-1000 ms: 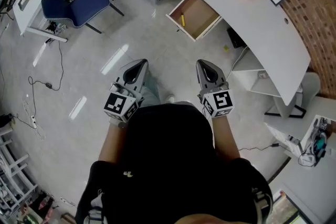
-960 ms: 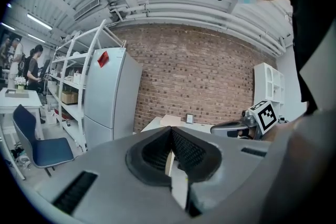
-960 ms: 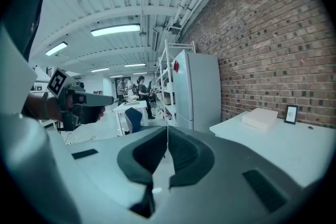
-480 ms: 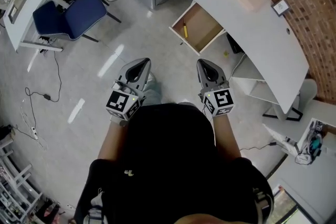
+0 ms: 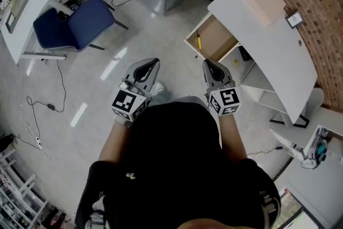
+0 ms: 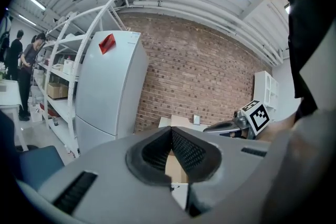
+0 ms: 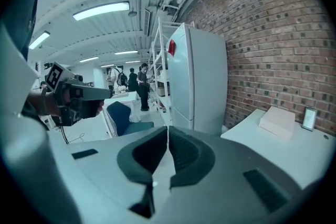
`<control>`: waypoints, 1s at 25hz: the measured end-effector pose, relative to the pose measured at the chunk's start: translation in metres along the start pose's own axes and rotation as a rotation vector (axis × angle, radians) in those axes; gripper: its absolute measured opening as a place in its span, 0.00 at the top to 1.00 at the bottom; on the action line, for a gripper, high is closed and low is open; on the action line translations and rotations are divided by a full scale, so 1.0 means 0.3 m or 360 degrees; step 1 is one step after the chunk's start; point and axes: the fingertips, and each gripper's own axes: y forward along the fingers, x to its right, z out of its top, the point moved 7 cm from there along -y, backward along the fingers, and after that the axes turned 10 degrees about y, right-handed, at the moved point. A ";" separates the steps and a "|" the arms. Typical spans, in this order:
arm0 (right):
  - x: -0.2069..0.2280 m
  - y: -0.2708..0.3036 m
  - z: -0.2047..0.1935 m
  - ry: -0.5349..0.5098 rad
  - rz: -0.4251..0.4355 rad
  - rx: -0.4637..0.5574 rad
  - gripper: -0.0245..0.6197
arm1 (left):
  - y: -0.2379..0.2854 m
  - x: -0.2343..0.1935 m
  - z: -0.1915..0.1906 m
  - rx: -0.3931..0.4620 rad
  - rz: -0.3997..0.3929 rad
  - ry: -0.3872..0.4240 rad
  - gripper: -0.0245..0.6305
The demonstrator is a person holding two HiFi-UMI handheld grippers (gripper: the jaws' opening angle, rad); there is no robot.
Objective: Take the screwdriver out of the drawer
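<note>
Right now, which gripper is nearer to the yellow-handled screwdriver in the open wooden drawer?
Right. The right gripper sits just below the yellow-handled screwdriver in the head view, apart from it; the left gripper is farther off, down and to the left.

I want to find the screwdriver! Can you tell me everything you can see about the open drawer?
The drawer is pulled out from under the white desk and stands open. It is a shallow box, white outside and brown like wood inside. A small screwdriver with a yellow handle lies in it, near the front end. Nothing else shows inside.
</note>
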 end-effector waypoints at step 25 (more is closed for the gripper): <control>0.441 0.487 -0.208 0.0104 0.0018 -0.0545 0.89 | 0.187 -0.197 -0.101 -0.0316 0.0364 -0.0160 0.96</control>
